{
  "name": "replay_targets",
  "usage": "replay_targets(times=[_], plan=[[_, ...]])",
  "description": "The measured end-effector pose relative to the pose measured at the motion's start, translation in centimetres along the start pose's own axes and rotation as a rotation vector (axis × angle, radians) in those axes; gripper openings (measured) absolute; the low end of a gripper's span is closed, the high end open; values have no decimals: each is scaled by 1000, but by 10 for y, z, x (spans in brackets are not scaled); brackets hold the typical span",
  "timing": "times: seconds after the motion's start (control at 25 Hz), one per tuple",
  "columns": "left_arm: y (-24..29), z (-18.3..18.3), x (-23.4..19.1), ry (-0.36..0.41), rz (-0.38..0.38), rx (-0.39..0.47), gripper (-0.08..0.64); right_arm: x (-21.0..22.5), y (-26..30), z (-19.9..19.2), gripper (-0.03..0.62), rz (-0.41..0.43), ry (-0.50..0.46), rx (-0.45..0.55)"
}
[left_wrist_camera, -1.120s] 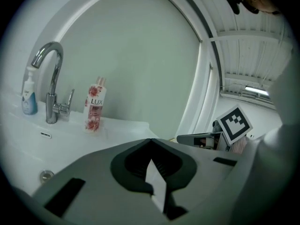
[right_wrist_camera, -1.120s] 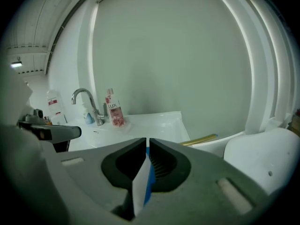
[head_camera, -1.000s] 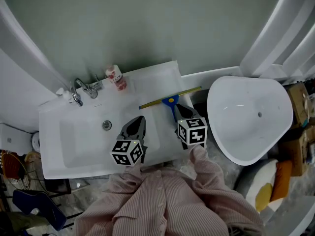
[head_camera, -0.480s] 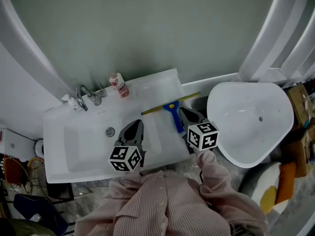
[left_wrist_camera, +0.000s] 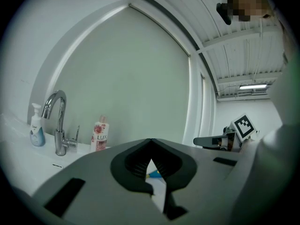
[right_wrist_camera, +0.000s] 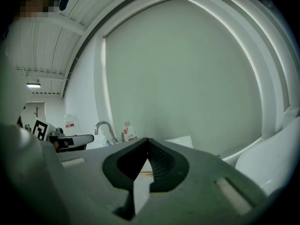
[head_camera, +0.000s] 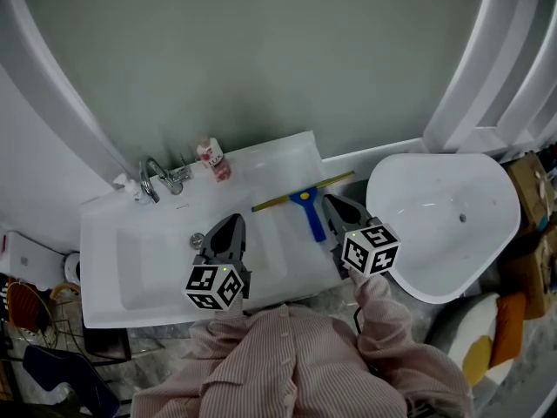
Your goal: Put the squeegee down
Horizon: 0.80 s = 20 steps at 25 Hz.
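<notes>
My left tongs (head_camera: 233, 223) and right tongs (head_camera: 331, 200) are pressed together, empty; the right could knock the squeegee (head_camera: 307, 205) off the sink (head_camera: 270, 159).

open sink basin (head_camera: 139, 264), faucet (head_camera: 153, 179) and bottle (head_camera: 213, 161) crowding back rim, squeegee (head_camera: 307, 209) right

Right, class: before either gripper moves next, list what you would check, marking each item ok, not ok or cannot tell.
1. Squeegee lying on the sink counter: ok.
2. Right gripper tongs shut, nothing between them: ok.
3. Left gripper tongs shut, nothing between them: ok.
4. Right gripper apart from the squeegee handle: cannot tell; they sit close together.
5. Pink bottle upright beside the tap: ok.
</notes>
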<state>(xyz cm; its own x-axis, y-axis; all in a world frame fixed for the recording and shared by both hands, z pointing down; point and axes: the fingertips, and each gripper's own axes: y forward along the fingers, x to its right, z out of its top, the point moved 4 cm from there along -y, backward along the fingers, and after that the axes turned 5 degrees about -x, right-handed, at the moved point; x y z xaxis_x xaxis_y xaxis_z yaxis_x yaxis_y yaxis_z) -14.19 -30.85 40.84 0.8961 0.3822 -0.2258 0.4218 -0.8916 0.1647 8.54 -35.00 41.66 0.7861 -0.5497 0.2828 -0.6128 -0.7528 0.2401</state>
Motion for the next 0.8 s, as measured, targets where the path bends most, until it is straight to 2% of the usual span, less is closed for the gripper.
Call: replay_targets(times=[0.8], plan=[[-4, 4, -13, -9, 49, 27, 2, 10, -7, 6, 5, -2, 10, 48]])
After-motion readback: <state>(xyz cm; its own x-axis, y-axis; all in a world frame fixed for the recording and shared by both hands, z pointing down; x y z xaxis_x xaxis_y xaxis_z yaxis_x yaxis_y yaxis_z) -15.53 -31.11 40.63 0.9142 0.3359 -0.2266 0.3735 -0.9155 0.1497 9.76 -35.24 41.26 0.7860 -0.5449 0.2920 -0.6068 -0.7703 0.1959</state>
